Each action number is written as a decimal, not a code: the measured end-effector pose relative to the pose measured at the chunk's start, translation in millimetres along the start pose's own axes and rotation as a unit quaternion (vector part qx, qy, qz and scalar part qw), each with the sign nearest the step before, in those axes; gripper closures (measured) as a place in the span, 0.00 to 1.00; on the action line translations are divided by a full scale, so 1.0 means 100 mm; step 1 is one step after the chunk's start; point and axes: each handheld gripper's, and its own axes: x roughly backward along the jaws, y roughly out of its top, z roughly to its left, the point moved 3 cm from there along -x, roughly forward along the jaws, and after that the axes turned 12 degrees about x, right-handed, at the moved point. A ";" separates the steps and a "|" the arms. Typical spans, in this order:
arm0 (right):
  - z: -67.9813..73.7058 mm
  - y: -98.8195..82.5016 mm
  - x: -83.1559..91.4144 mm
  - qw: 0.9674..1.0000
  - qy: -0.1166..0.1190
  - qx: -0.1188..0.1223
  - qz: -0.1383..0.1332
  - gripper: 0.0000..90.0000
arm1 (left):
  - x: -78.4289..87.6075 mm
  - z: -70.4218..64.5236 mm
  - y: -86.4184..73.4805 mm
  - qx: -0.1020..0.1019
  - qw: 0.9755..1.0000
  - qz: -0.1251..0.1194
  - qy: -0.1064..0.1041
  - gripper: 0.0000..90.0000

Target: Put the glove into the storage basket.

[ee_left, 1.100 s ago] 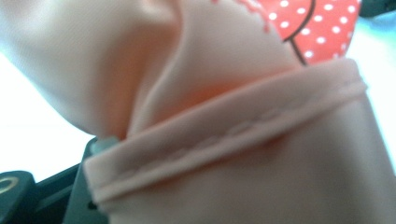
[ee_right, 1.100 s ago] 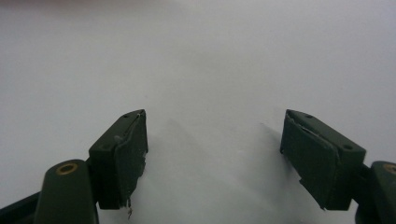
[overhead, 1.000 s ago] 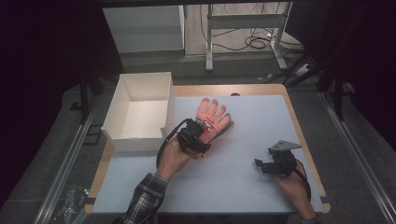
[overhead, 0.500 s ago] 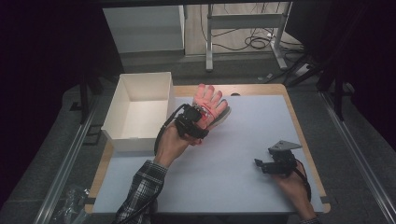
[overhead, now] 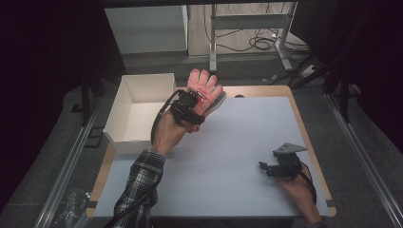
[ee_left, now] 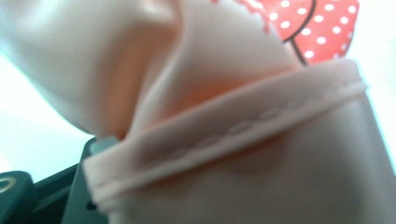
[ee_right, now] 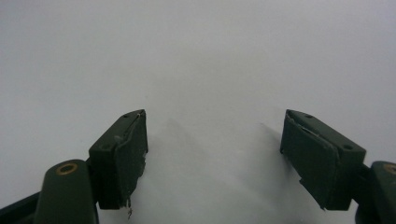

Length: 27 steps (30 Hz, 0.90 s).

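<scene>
- Left gripper [overhead: 196,105] clamped on hemmed cuff of pink glove [overhead: 203,88]; red polka-dot patch beyond the pads.
- Right gripper [overhead: 266,167] jaws apart, nothing between.

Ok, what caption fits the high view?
Left gripper lifts a pink glove beside the white box; right gripper rests open.

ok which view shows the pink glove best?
The high view: the whole pink glove shows, fingers up, clamped in the left gripper beside the white box. The left gripper view gives only a blurred close-up of its hem and polka-dot patch. The right gripper view looks at bare table.
</scene>
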 end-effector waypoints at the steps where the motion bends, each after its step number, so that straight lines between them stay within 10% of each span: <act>1: 0.00 0.00 0.00 1.000 0.000 -0.001 0.000 0.26 | 0.02 0.03 0.01 0.002 1.000 -0.002 0.002 0.47; 15: 0.00 0.00 0.00 1.000 0.000 0.000 0.000 0.26 | 0.36 0.44 0.11 0.055 0.997 -0.024 0.042 0.46; 27: 0.00 0.00 0.00 1.000 -0.001 0.001 0.000 0.26 | 0.53 0.89 -0.04 0.110 0.990 -0.037 0.083 0.45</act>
